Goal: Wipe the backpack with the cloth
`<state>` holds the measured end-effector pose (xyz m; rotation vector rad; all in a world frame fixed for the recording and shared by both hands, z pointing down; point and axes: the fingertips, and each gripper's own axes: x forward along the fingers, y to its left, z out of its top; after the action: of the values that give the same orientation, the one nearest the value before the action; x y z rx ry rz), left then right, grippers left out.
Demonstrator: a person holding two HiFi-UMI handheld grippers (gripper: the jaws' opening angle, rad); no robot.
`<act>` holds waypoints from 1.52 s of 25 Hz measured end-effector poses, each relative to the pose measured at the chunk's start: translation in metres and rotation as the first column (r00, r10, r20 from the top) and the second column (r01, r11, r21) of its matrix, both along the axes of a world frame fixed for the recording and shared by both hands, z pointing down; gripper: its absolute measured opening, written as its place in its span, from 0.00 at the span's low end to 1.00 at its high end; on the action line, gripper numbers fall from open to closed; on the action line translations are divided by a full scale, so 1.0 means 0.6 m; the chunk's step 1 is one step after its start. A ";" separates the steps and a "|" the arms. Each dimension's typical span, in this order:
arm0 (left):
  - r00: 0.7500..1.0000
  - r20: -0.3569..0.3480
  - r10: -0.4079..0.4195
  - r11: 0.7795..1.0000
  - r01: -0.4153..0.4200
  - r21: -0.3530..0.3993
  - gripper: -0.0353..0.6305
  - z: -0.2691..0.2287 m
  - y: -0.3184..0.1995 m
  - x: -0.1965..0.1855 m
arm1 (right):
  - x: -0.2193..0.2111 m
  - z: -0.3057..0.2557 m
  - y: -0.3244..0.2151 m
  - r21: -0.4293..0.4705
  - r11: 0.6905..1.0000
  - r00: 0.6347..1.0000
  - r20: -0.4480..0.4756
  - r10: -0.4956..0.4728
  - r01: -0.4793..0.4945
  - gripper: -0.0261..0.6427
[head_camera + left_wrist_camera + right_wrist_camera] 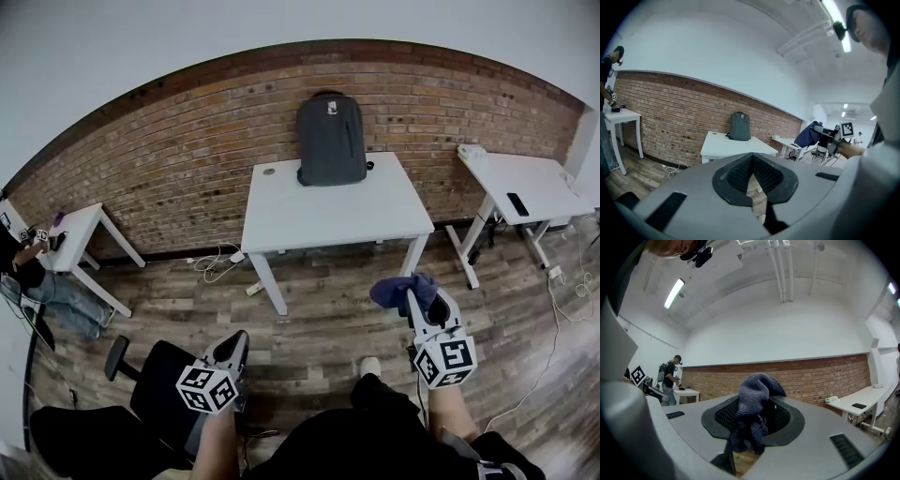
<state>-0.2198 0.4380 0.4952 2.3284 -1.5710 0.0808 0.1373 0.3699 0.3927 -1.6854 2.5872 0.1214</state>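
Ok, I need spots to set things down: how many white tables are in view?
3: the middle table, bearing the backpack; the small table at far left; the right-hand table. Others may lie out of frame.

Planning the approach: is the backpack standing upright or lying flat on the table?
Upright: the backpack stands on its base on the white table, against the brick wall.

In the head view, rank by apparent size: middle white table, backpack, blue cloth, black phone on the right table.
1. middle white table
2. backpack
3. blue cloth, though it sits nearer the camera than the rest, so it looks bigger than it really is
4. black phone
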 end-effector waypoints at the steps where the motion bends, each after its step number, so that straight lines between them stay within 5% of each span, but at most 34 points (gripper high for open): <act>1: 1.000 0.003 -0.001 1.000 0.001 0.000 0.04 -0.001 -0.016 0.004 | 0.002 0.001 -0.017 0.002 1.000 1.000 0.003 -0.002 0.002 0.23; 23: 0.998 0.040 0.051 0.998 -0.050 -0.024 0.04 -0.042 -0.418 0.185 | 0.125 0.005 -0.406 -0.042 0.998 0.998 0.018 -0.054 0.055 0.23; 38: 0.998 0.040 0.043 0.998 -0.041 -0.039 0.04 -0.044 -0.549 0.263 | 0.163 -0.001 -0.555 -0.054 0.990 0.991 0.038 -0.130 0.132 0.23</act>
<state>-0.0619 0.1085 0.4686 2.3449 -1.5268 0.1679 0.2351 0.0372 0.3923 -1.5131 2.6904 0.0143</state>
